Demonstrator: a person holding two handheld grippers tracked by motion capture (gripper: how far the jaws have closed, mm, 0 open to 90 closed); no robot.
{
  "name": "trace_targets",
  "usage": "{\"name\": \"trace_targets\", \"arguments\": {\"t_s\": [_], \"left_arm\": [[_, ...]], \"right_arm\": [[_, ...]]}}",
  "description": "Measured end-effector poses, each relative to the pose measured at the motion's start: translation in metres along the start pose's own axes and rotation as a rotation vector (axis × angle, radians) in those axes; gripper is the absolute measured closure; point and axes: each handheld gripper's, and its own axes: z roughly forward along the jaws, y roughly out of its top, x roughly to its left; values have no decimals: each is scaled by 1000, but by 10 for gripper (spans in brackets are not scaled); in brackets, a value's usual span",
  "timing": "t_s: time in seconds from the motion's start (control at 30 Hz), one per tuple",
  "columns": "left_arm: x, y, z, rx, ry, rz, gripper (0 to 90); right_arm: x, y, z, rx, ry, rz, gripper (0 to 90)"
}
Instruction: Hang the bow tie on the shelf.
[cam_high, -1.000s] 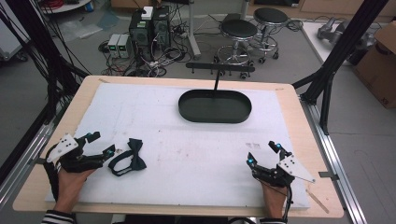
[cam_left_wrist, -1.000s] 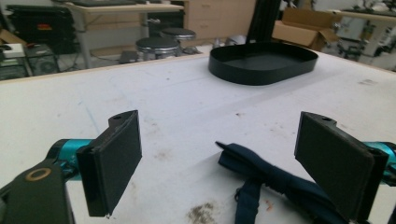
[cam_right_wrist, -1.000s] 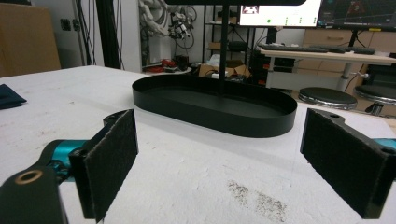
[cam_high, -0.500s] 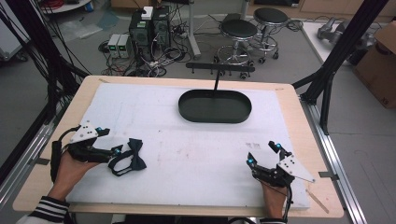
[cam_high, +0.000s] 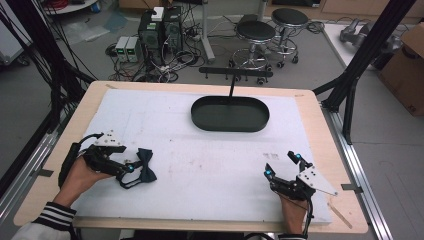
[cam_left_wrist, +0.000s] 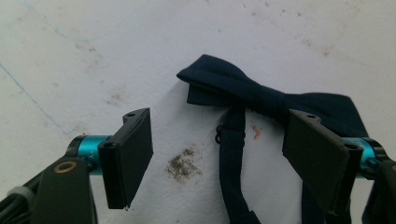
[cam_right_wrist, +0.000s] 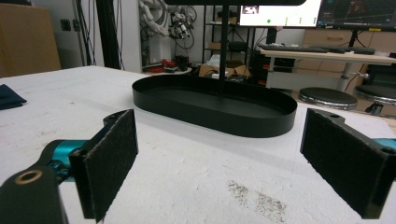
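A dark navy bow tie (cam_high: 146, 165) lies flat on the white mat near the front left. In the left gripper view its bow (cam_left_wrist: 266, 100) lies just beyond the jaws, and its strap (cam_left_wrist: 232, 186) runs back between them. My left gripper (cam_high: 131, 167) (cam_left_wrist: 222, 154) is open. Its jaws have just been closing, with the strap between them and the pads not touching it. At the front right my right gripper (cam_high: 282, 165) (cam_right_wrist: 219, 168) rests open with nothing between its pads, pointing at the black oval tray (cam_high: 230, 125) (cam_right_wrist: 215, 119).
The tray is empty and stands at the back middle of the mat, with a black T-shaped stand (cam_high: 232, 75) behind it. The wooden table edge (cam_high: 320, 115) frames the mat. Stools and computer gear are on the floor beyond.
My left hand has moved right, up to the bow tie, so its jaws now straddle the strap. The right hand has not moved.
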Motion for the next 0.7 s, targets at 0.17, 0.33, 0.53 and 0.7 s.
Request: {"name": "trace_targets", "arguments": {"t_s": [0.17,0.33,0.53,0.7], "left_arm": [[0,-1,5,22,-25,-4,288],[1,-2,8,57,-44,-13,314],[-1,-2,13,89,-59,-8,395],[-1,0,18,144,-36,-11,460]], "right_arm": [[0,0,0,0,0,0,103],[0,0,0,5,2,6,103],[0,0,1,8,3,5,103],[0,0,1,8,4,4,102]]}}
